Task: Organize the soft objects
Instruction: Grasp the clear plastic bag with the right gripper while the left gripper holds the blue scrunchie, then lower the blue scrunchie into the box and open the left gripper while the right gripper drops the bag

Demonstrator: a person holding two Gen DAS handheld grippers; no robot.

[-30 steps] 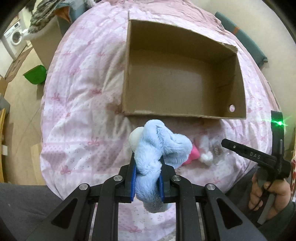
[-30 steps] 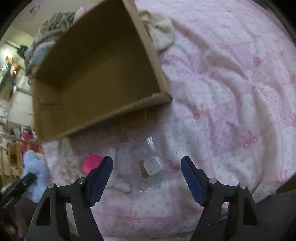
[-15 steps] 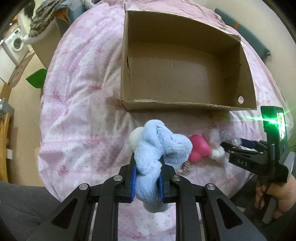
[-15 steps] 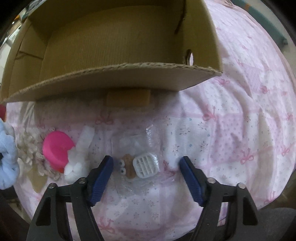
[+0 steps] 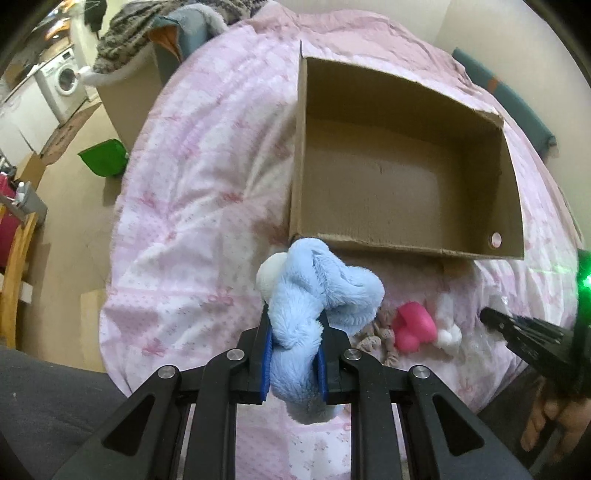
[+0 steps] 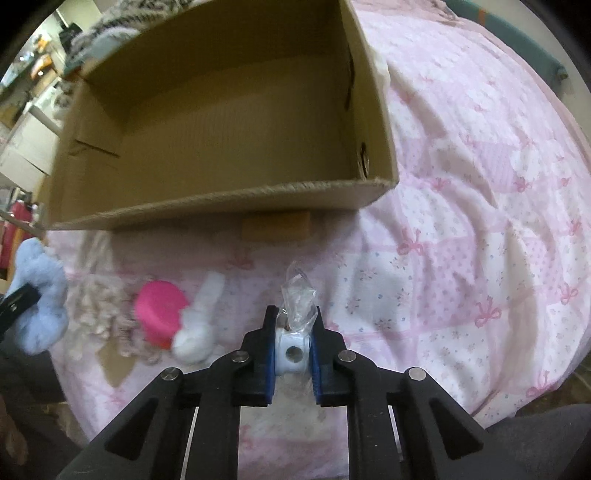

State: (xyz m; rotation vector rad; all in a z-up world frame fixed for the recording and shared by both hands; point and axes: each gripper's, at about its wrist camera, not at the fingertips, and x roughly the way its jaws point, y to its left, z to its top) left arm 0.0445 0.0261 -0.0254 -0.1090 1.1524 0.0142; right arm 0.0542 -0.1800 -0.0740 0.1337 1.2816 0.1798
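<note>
My left gripper [image 5: 294, 325] is shut on a light blue plush toy [image 5: 314, 295] and holds it above the pink bedspread, just in front of the open cardboard box [image 5: 369, 243]. The toy also shows at the left edge of the right wrist view [image 6: 37, 295]. My right gripper [image 6: 293, 328] is shut on a small white toy in a clear plastic bag [image 6: 293, 350], in front of the box [image 6: 221, 203]. A pink and white soft toy [image 6: 162, 314] and a beige rope toy [image 6: 99, 306] lie on the bed between the grippers.
The pink patterned bedspread [image 6: 480, 221] covers the bed. The box interior shows nothing inside. Left of the bed are a green bin [image 5: 105, 158], a washing machine [image 5: 62, 85], a pile of clothes [image 5: 140, 33] and a wooden chair [image 5: 14, 266].
My right gripper has shut on the bagged white toy, which lay between its open jaws before. My left gripper has kept hold of the blue plush and shifted a little relative to the box.
</note>
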